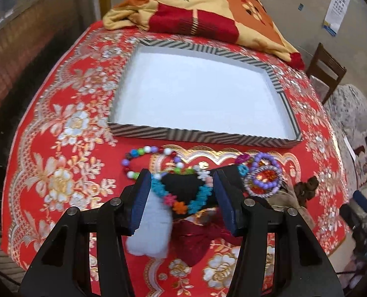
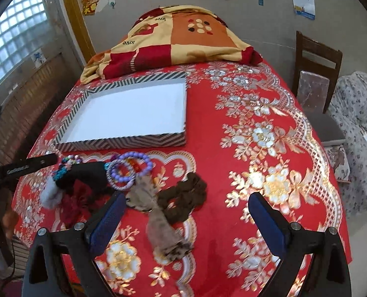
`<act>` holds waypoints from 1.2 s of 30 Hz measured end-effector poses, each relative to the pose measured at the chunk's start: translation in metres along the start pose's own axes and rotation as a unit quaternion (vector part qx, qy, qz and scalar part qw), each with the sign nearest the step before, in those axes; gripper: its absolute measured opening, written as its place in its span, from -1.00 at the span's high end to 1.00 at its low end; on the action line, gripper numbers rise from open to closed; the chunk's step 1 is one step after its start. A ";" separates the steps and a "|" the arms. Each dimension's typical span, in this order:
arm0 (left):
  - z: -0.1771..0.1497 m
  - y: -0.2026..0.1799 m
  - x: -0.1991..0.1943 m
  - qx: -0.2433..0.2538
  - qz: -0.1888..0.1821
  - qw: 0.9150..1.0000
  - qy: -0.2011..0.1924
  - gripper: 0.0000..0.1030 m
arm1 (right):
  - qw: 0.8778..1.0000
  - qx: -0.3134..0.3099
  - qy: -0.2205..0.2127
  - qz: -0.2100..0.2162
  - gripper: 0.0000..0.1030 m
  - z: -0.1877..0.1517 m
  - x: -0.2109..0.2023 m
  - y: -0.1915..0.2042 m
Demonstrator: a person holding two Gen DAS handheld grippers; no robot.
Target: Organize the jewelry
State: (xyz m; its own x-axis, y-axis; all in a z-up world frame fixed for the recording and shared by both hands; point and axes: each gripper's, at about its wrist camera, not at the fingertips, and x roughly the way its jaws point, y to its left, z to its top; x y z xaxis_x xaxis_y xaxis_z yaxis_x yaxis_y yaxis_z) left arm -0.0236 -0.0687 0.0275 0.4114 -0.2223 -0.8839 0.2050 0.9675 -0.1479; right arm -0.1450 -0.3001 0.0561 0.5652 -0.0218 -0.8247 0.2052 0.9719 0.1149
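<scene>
A shallow striped tray (image 1: 198,137) with a white floor sits on the red floral tablecloth; it also shows in the right wrist view (image 2: 124,142). In front of it lies a pile of jewelry and hair ties: a multicolour bead bracelet (image 1: 140,152), purple bead bracelets (image 1: 265,173) (image 2: 131,165), a teal flower bracelet (image 1: 198,201) on a black piece (image 1: 181,185), a pale blue fluffy piece (image 1: 151,232), a brown scrunchie (image 2: 183,198) and a grey-brown one (image 2: 158,222). My left gripper (image 1: 182,198) is open, its jaws either side of the black piece. My right gripper (image 2: 185,217) is open above the scrunchies.
A folded patchwork blanket (image 2: 178,42) lies at the table's far end. A wooden chair (image 2: 314,79) stands to the right, beside floral fabric (image 2: 359,123). A dark red scrunchie (image 1: 195,242) lies under the left gripper. The left gripper shows at the left edge of the right wrist view (image 2: 22,167).
</scene>
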 end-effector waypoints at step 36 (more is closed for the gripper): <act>-0.001 0.034 -0.022 -0.018 0.099 0.994 -0.042 -0.01 | 0.996 -0.082 0.012 0.039 -0.91 0.037 0.028 0.076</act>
State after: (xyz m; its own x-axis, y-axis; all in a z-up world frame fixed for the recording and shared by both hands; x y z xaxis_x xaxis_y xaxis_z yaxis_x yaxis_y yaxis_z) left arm -0.0264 -0.0312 0.0418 0.5130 -0.0351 -0.8577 0.0814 0.9966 0.0079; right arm -0.0844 -0.2356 0.0622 0.5540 0.0594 -0.8304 0.0273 0.9956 0.0895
